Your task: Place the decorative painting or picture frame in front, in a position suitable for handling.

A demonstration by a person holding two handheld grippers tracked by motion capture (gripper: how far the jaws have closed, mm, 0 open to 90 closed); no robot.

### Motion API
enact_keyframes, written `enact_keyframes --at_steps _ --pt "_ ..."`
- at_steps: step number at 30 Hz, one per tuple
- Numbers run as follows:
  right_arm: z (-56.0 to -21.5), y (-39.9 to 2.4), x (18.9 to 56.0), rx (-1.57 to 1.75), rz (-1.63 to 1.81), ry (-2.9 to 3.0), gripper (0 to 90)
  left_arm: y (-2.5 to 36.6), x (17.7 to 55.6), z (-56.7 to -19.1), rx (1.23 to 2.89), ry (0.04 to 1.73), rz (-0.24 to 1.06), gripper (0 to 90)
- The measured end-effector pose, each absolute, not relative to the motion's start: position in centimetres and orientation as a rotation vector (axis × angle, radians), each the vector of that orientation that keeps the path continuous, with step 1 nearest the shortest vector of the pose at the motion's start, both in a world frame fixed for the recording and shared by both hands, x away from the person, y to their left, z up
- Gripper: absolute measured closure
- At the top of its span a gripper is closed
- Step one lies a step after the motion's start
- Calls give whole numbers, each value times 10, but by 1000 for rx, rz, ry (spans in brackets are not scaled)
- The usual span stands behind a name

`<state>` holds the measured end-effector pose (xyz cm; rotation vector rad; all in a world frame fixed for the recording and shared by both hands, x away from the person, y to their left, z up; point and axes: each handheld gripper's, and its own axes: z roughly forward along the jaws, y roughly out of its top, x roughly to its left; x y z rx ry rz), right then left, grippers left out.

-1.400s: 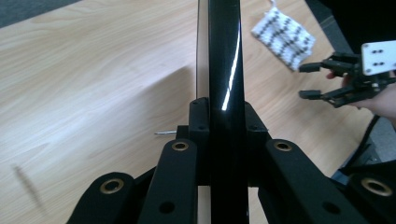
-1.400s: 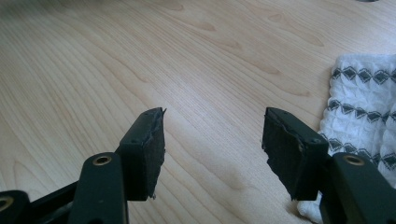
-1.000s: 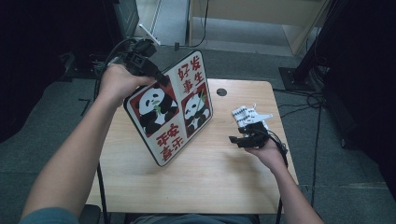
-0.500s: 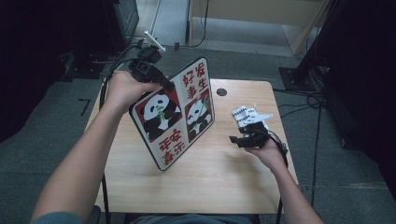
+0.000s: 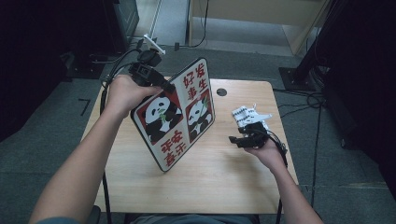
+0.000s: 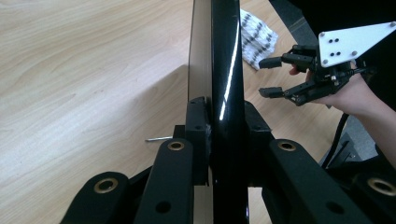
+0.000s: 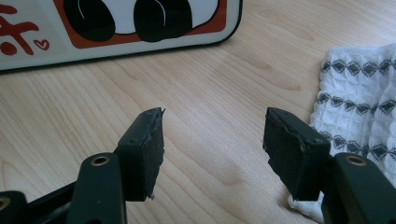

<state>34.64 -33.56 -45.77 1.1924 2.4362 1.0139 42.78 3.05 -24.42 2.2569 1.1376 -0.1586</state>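
Observation:
A flat board [image 5: 175, 116] printed with two pandas and red characters stands tilted above the wooden table [image 5: 210, 182]. My left gripper [image 5: 166, 87] is shut on its upper left edge. In the left gripper view the pads clamp the board's thin black edge [image 6: 227, 70]; the jaws have just been easing open slightly, with the board still between them. My right gripper [image 5: 235, 138] rests low at the table's right, open and with nothing between its fingers [image 7: 212, 135]. It lies just beside a white patterned cloth [image 5: 247, 115] [image 7: 359, 93]. The board's lower edge [image 7: 116, 28] lies ahead of it.
A round cable hole [image 5: 221, 92] sits near the table's far edge. Black cables [image 5: 112, 70] trail off the far left corner to the floor. A thin metal pin [image 6: 159, 138] lies on the wood under the board.
My left hand has shifted the board a little to the right and toward the near side. The right gripper has stayed where it was.

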Motion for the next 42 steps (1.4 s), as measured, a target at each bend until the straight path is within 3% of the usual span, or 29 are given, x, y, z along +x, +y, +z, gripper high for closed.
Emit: enact_keyframes --at_steps 8,10,19,42 --pt "-458 -336 347 1194 1016 2437 395 35 430 -247 2231 1153 -205 757" --pt "-458 -336 347 1193 1016 2437 395 36 430 -247 2210 1153 -216 696" --pt "-458 -339 347 1206 1016 2430 394 47 427 -243 2179 1154 -204 640" --pt "-463 -357 361 1316 1031 2411 415 94 386 -243 2085 1103 -171 539"
